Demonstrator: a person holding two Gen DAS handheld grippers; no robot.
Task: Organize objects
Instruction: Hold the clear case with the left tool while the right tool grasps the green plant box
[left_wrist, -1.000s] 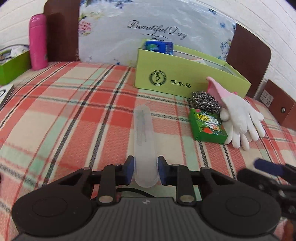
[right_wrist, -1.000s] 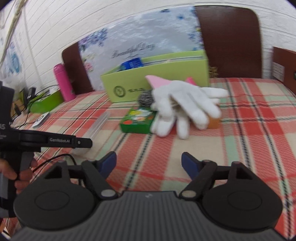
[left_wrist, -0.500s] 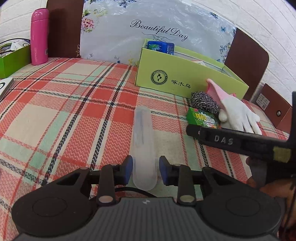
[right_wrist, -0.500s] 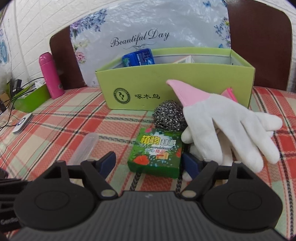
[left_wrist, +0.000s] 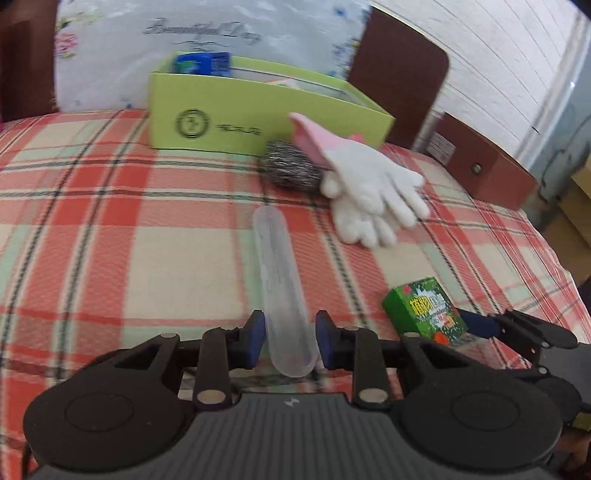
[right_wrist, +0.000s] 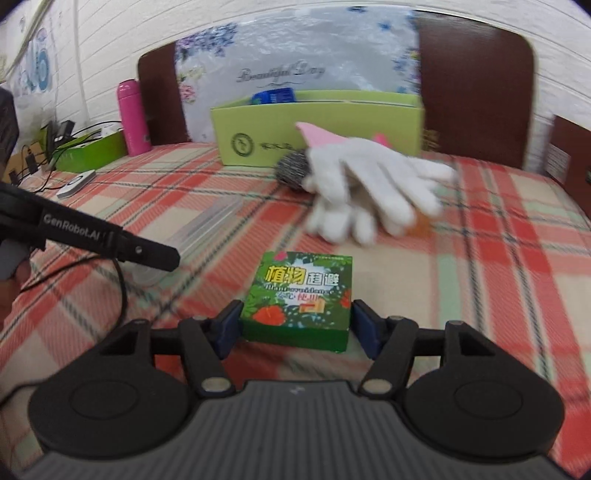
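The right tool (right_wrist: 295, 326) has just been closing around the green box (right_wrist: 301, 299), which sits low in the frame's centre on the plaid bench (right_wrist: 480, 266); its pads touch or nearly touch the sides (blur hides which). The left tool (left_wrist: 290, 338) stands slightly spread around a clear tube (left_wrist: 282, 291) without pinching it. White gloves (left_wrist: 369, 192) lie before the lime carton (left_wrist: 236, 118).
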